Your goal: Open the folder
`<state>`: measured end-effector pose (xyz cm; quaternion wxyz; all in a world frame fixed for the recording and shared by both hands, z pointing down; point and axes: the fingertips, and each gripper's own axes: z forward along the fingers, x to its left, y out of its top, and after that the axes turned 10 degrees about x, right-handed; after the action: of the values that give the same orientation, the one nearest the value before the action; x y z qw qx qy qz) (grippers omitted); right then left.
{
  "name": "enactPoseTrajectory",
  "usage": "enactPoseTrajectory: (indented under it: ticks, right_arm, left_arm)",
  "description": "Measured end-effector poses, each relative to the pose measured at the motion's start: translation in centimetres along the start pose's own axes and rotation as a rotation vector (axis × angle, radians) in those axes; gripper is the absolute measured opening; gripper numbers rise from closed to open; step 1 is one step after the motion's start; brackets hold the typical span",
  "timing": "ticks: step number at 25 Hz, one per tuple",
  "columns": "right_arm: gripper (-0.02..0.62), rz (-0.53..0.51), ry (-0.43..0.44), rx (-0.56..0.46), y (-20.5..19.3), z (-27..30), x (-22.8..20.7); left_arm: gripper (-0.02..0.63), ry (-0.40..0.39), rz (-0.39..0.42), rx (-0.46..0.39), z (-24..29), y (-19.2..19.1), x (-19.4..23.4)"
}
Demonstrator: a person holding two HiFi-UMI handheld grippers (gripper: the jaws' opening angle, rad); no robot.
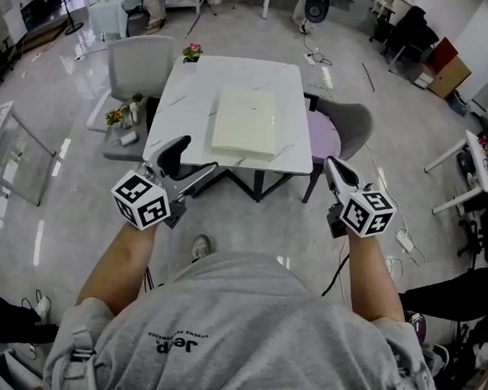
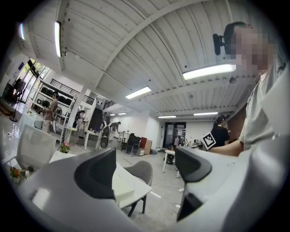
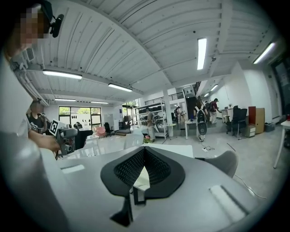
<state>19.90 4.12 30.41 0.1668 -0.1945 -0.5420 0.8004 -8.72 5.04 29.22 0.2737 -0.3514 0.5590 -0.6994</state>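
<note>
A closed cream folder point(image 1: 246, 121) lies flat near the middle of a white marble table point(image 1: 186, 80). Both grippers hover short of the table's near edge, well clear of the folder. My left gripper point(image 1: 194, 162) is open with nothing between its jaws. In the left gripper view point(image 2: 145, 170) the folder point(image 2: 123, 186) shows low between the spread jaws, on the table's corner. My right gripper point(image 1: 332, 165) is shut and empty, off the table's near right corner. In the right gripper view point(image 3: 144, 153) its ribbed pads meet, and the table point(image 3: 174, 148) lies beyond.
A grey chair point(image 1: 141, 62) stands at the table's left, with a small plant point(image 1: 121, 115) on the seat beside it. A purple-seated chair point(image 1: 343, 132) stands at the right. A flower pot point(image 1: 192, 53) sits on the far left corner. A desk point(image 1: 480, 171) and floor cables point(image 1: 404, 239) are at the right.
</note>
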Motion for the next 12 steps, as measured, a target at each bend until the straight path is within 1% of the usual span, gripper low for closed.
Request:
enactPoseTrajectory:
  ticks: [4, 7, 10, 12]
  right_arm:
    - [-0.003, 0.016, -0.048, -0.01, 3.4, 6.7, -0.3]
    - [-0.003, 0.026, -0.077, -0.013, 5.5, 11.2, -0.5]
    - [-0.003, 0.034, -0.099, -0.01, 7.0, 14.9, -0.8]
    - [-0.003, 0.042, -0.113, -0.01, 7.9, 16.7, -1.2]
  left_arm:
    - [0.431, -0.07, 0.022, 0.011, 2.8, 2.6, 7.5]
    - [0.431, -0.113, 0.024, 0.03, 4.6, 3.7, 12.6]
    - [0.431, -0.144, 0.023, 0.047, 6.2, 4.4, 16.7]
    - [0.431, -0.164, 0.019, 0.058, 7.2, 4.7, 18.6]
